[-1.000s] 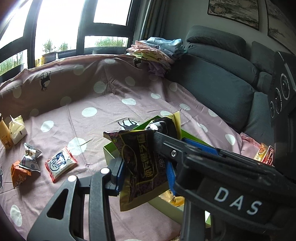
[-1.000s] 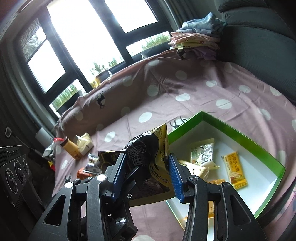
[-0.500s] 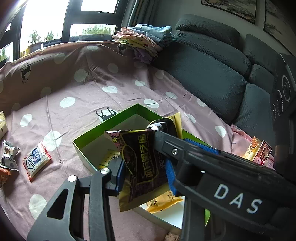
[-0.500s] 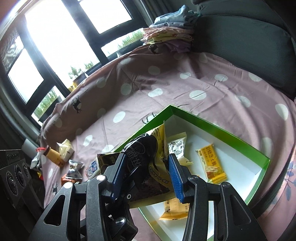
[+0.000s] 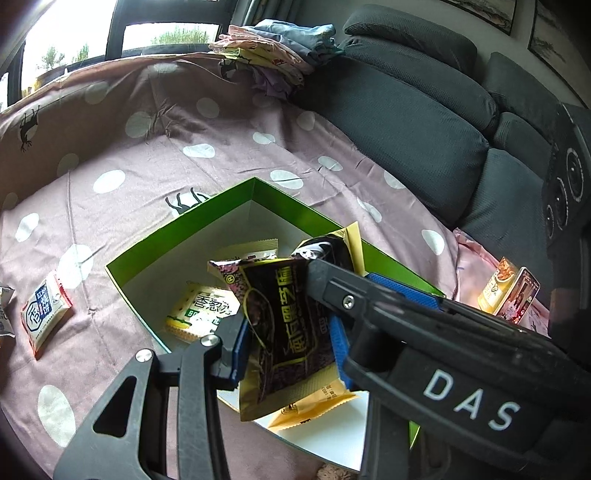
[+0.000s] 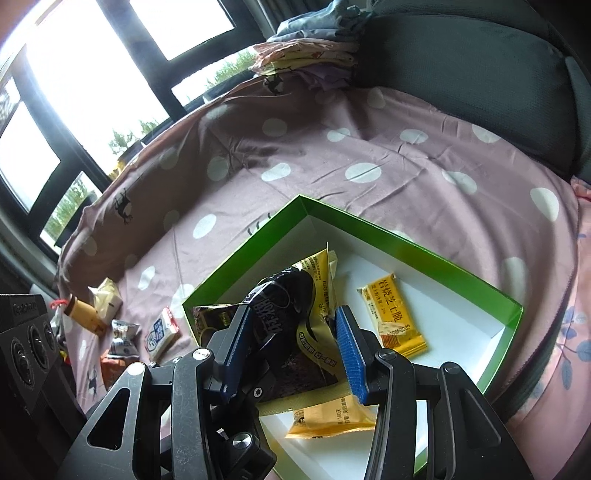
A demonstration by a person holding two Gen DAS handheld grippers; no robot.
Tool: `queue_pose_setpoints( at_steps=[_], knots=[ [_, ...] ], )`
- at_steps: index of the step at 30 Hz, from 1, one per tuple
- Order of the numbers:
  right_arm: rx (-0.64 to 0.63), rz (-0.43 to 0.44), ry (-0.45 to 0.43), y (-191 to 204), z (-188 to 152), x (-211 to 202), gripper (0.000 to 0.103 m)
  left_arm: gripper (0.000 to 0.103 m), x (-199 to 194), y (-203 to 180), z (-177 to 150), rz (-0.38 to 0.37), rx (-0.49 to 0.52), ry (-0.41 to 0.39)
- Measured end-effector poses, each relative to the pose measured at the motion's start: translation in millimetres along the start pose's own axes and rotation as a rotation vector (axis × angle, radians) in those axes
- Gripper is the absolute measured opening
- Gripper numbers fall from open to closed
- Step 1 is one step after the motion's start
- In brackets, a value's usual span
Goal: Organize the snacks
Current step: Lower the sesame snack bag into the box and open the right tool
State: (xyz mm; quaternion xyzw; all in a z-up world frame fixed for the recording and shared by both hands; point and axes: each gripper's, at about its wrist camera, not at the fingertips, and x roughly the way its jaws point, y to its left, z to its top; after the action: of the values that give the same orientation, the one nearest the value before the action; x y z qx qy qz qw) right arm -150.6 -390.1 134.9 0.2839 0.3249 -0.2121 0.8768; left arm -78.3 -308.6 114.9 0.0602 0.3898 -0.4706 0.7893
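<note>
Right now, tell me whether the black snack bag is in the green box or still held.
Still held. Both the left gripper and right gripper clamp the black snack bag above the green box, off its floor.

A pink bedsheet (image 5: 155, 173) with white polka dots and small black deer prints covered the surface. Folded clothes (image 5: 273, 48) sat stacked at its far corner, right against the dark grey sofa cushions (image 5: 417, 122). Black-framed windows (image 6: 110, 92) glowed bright behind, greenery showing outside. Framed pictures (image 5: 546, 33) hung on the wall above the sofa.
</note>
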Motion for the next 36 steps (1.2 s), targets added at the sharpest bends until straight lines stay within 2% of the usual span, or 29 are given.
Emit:
queue_pose_setpoints(
  at_steps=[20,24,31,33,36],
  knots=[
    [0.04,-0.1,0.07,-20.0,0.3,20.2,0.049,0.036,32.2,-2.8,-2.8,-0.074,-0.021,0.144],
    [0.043,-0.065,0.073,-21.7,-0.6,19.9,0.049,0.036,35.9,-2.3,-3.8,-0.149,-0.045,0.168],
    [0.042,-0.089,0.076,-19.5,-1.0,21.3,0.048,0.04,28.7,3.1,-5.2,-0.11,-0.063,0.144],
    [0.05,-0.089,0.062,-19.4,-0.1,18.0,0.048,0.05,21.4,9.0,-4.6,-0.083,-0.077,0.13],
    [0.057,-0.087,0.045,-18.7,0.9,14.6,0.051,0.054,4.6,22.4,-5.3,-0.045,-0.098,0.084]
  ],
)
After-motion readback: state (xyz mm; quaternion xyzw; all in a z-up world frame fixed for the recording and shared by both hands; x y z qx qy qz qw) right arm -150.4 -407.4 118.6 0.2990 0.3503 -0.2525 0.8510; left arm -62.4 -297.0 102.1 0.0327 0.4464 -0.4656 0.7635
